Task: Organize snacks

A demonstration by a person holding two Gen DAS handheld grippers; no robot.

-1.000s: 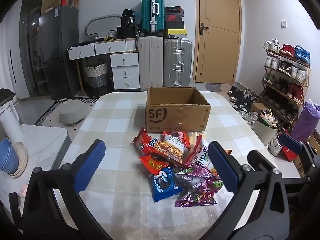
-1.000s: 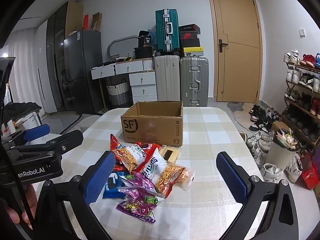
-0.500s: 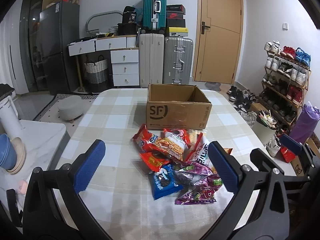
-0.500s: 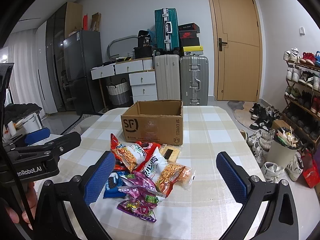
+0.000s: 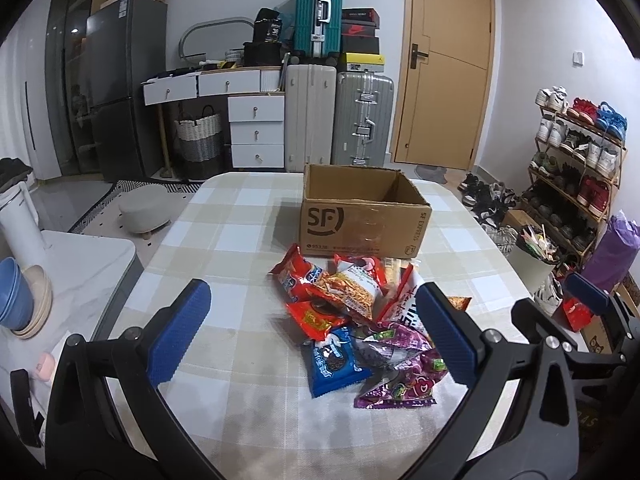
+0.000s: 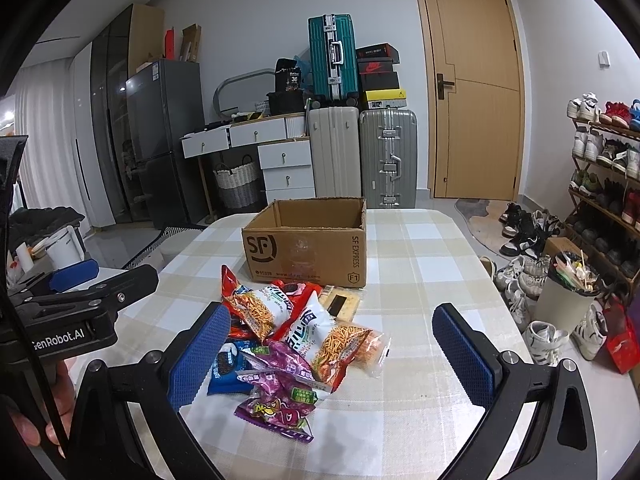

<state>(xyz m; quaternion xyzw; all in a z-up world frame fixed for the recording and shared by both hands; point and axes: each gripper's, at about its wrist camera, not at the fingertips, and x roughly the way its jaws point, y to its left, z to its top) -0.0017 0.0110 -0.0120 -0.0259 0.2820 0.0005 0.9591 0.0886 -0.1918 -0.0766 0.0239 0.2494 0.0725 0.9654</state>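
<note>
Left wrist view: left gripper (image 5: 314,334) has its jaws spread wide with nothing between them, hanging above the near part of the checked table (image 5: 224,236). Right gripper (image 6: 334,348) is the same, wide apart and empty. No pack is touched yet, and the cardboard box (image 5: 362,224) looks empty from what shows of its inside.

Risks, as I judge them:
- The snack pile (image 5: 360,320) is heaped, packs overlapping. Closing on one could drag or flip its neighbours, the cause being shared edges under the top layer.
- The foil bags are slick and puffy. A pinch on the air pocket instead of a seam could let the bag squirt out.
- The purple pack (image 5: 400,380) lies closest to the near edge, so a sideways nudge could push it toward the edge.
- The two grippers are close together; in the right wrist view the left one (image 6: 76,280) shows at the left side. Both going for the pile at once may collide.
- The box is light and open, so a bump on its front wall could shove it back.

Layout: the pile sits mid-table, just in front of the box, with the far packs nearly touching its front wall. For the left gripper the pile lies ahead and to the right, partly behind its right finger (image 5: 446,338). For the right gripper it lies ahead and to the left, the blue cookie pack (image 6: 230,368) partly behind its left finger (image 6: 198,354). The chips bag (image 6: 340,342) is the clearest target between the right jaws.
</note>
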